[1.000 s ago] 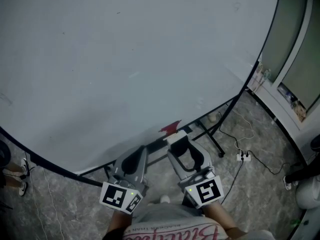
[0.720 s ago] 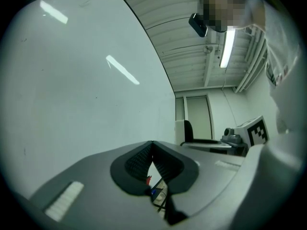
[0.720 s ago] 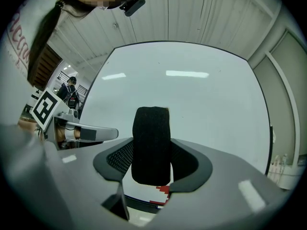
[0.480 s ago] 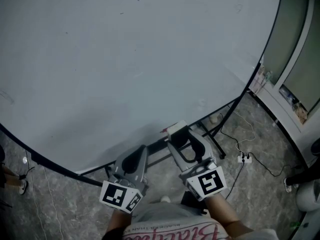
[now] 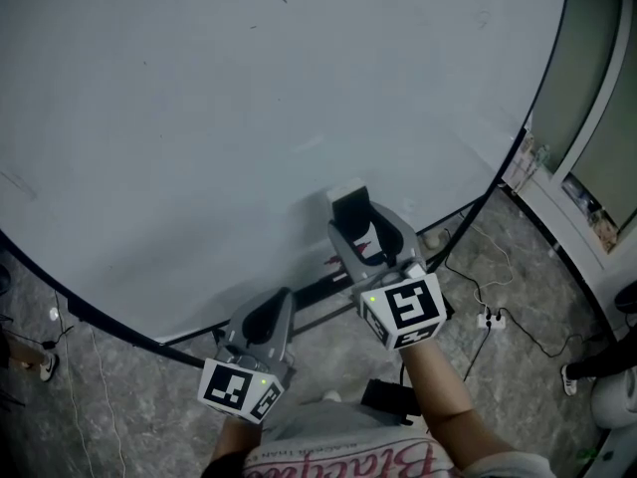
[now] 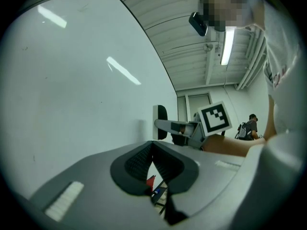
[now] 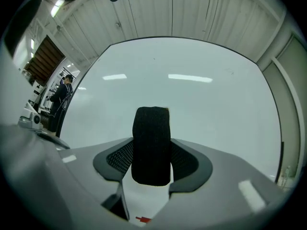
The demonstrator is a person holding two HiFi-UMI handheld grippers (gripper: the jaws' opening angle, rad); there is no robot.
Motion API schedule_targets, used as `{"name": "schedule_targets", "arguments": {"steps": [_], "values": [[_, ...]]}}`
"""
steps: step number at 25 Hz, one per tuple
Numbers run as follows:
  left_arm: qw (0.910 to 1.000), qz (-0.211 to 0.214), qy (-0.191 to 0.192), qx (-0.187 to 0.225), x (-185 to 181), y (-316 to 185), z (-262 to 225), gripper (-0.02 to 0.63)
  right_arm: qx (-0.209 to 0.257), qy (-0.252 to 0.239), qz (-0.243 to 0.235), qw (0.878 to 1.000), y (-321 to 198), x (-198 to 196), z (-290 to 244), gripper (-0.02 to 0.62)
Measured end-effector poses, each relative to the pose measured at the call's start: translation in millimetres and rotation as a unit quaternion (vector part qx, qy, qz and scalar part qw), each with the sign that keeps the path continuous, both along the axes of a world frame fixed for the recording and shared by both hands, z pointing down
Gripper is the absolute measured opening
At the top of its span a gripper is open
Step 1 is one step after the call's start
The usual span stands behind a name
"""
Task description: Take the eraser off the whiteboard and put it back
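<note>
The eraser [image 5: 348, 204], a black felt block with a white back, stands upright between the pads of my right gripper [image 5: 354, 219], which is shut on it. In the right gripper view the eraser [image 7: 151, 145] fills the gap of the right gripper [image 7: 151, 152], felt side toward the camera. The whiteboard [image 5: 249, 98] lies straight ahead. In the left gripper view the eraser [image 6: 160, 122] sits at the board's face; whether it touches I cannot tell. My left gripper [image 5: 278, 305] hangs lower, near the board's bottom edge, shut with nothing in it [image 6: 152, 147].
A red marker [image 5: 329, 262] lies on the tray below the board. The board's stand legs [image 5: 438, 239] reach onto the stone floor. A power strip [image 5: 488, 319] with cables and a black object [image 5: 390, 398] lie on the floor. A glazed frame [image 5: 597, 118] stands right.
My right gripper has risen from the tray and moved up along the board with the eraser still in it. The left gripper has stayed where it was.
</note>
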State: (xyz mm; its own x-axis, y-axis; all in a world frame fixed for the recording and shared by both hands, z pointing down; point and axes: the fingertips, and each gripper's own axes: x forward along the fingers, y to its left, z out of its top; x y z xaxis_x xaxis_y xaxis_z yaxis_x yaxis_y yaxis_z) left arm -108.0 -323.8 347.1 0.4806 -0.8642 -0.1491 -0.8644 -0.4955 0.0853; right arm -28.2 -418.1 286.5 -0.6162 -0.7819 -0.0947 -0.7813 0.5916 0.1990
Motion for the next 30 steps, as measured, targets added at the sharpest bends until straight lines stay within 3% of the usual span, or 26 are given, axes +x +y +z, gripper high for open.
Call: {"name": "schedule_targets", "arguments": {"steps": [12, 30], "values": [[0.9999, -0.011, -0.002, -0.012, -4.8, -1.5, 6.5, 0.000, 0.015, 0.028, 0.010, 0.999, -31.2, -21.4, -24.8, 0.229], [0.9998, -0.013, 0.009, -0.009, -6.5, -1.4, 5.8, 0.000, 0.003, 0.019, -0.003, 1.000, -21.4, -14.1, -14.4, 0.258]]}}
